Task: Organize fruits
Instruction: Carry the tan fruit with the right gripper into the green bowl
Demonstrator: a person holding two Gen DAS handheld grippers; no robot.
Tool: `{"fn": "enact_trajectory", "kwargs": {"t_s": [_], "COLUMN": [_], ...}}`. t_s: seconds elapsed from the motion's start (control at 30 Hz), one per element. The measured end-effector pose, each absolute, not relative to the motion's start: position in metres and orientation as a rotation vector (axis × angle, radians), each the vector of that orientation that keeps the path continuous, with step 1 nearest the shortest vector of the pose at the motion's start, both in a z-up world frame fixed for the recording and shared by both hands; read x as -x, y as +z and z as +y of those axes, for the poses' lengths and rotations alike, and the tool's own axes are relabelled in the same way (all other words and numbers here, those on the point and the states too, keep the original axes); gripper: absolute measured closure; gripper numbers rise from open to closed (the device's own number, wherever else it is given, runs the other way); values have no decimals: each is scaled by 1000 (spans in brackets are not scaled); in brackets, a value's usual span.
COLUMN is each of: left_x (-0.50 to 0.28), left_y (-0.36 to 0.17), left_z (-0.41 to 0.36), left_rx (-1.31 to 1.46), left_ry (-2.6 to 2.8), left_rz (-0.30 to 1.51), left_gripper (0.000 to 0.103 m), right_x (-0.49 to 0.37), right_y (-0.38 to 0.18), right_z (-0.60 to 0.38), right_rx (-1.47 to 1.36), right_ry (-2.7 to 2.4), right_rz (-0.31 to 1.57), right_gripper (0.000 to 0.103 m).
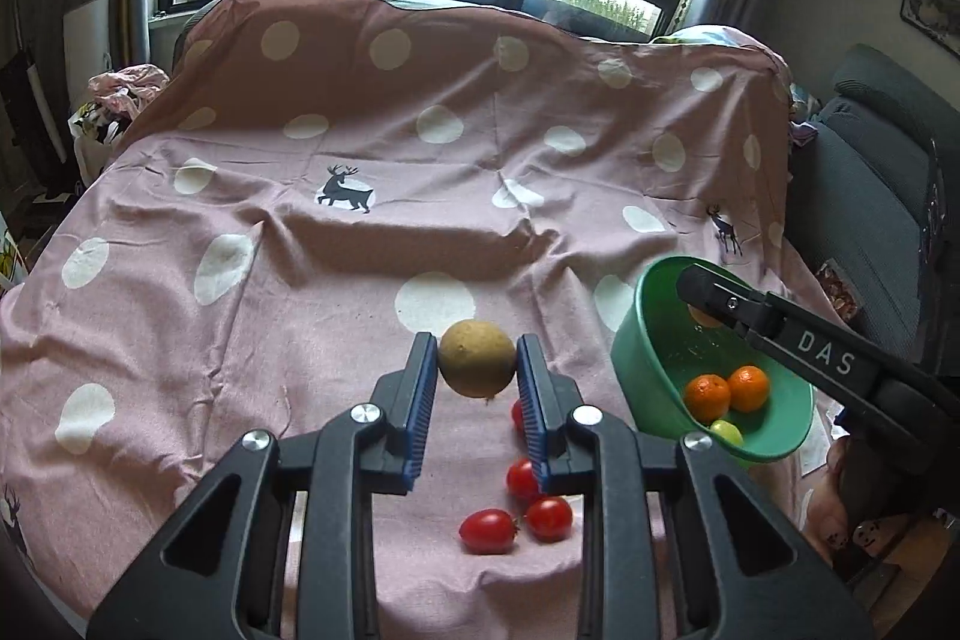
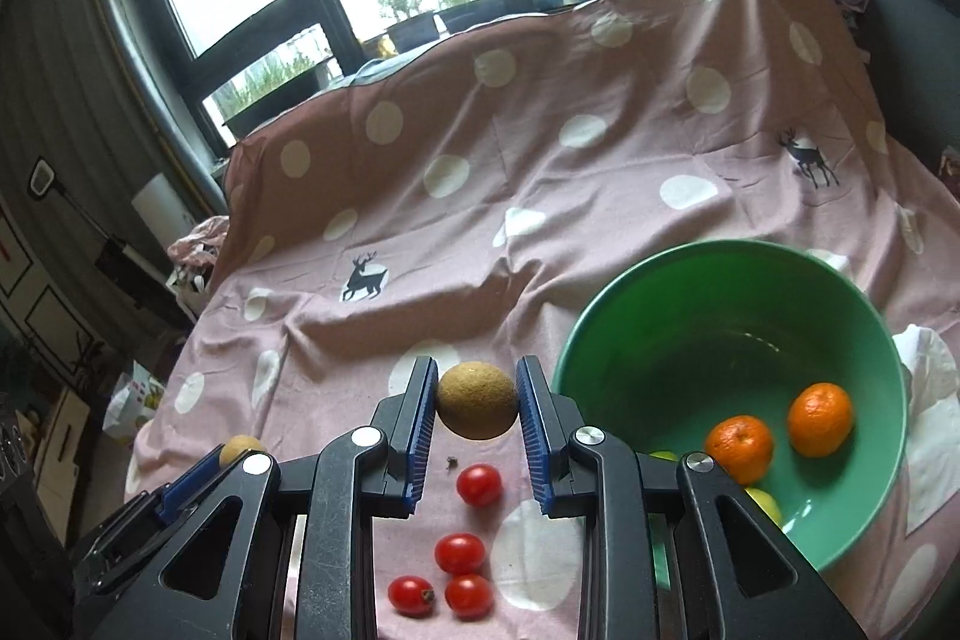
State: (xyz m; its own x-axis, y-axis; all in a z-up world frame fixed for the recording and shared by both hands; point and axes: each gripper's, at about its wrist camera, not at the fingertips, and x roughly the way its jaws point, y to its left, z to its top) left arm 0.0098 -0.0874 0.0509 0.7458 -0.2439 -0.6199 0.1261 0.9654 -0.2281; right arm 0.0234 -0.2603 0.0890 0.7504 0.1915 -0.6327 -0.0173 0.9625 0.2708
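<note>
left tool (image 1: 477, 361): clamped on a brown round fruit (image 1: 477, 359), pads pressing both its sides; fruit held clear of the sheet.
right tool (image 2: 477, 400): clamped likewise on a second brown fruit (image 2: 477, 400), also held clear of the sheet. In the left wrist view this tool's dark arm crosses over the bowl.
bowl (image 2: 606, 334): green, just right of the right tool's right finger; well to the right of the left tool. Tilted, opening towards the cameras. Judged from its tilt and lean, it may not sit flat on the sheet.
bowl contents: two oranges (image 2: 739, 448), and a yellow-green fruit (image 2: 765, 505) partly hidden behind the tool.
tomatoes (image 2: 459, 553): four, loose on the sheet below the right tool's fingers, none gripped.
sheet (image 1: 252, 196): pink, white dots, deer print, draped over some furniture; no table in view.
deciding relation: bowl opening lies right of and slightly ahead of both fruits; the right tool is next to the rim, the left must cross over the tomatoes.
long axis: both fruits near round, so release angle should not matter.
judged step: carry to bowl; right hand is the nearer.
risk: a drop on a tilted bowl may tip it.
</note>
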Motion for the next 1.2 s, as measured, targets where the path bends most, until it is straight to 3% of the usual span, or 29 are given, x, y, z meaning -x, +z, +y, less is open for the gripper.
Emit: {"fn": "enact_trajectory", "kwargs": {"t_s": [0.43,1.2], "left_x": [-26,-68], "left_y": [63,0], "left_z": [-168,-243], "left_rx": [138,60], "left_ry": [-375,-487], "left_rz": [705,898], "left_gripper": [76,76], "right_x": [-8,-26], "right_y": [96,48], "right_z": [-331,-384], "right_rx": [-345,-441], "right_ry": [-41,-140], "right_rz": [679,847], "right_gripper": [75,75]}}
